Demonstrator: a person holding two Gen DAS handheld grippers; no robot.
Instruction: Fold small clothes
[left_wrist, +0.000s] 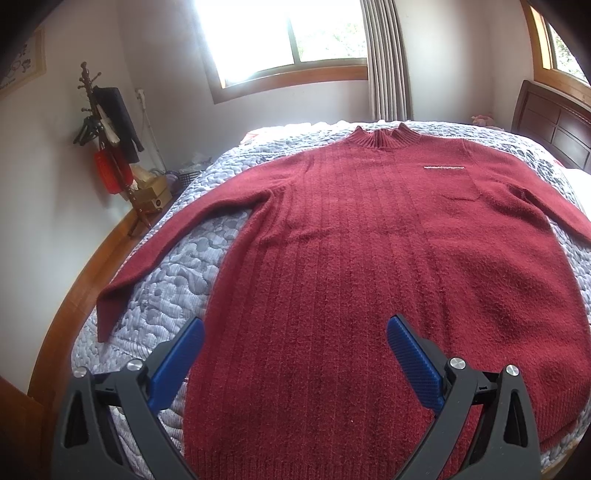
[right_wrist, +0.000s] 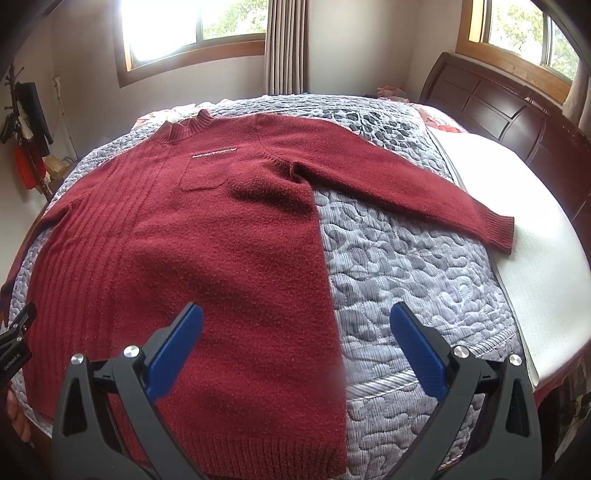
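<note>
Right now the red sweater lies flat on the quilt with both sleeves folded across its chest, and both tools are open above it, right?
Not quite. The sweater lies flat on the quilt, but its sleeves are spread out to the sides, not folded in: the right wrist view shows one sleeve stretched outward. Both tools, left and right, are open.

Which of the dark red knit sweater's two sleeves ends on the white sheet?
The right-hand sleeve: its ribbed cuff reaches the white sheet. The left-hand sleeve lies wholly on the grey quilt.
</note>
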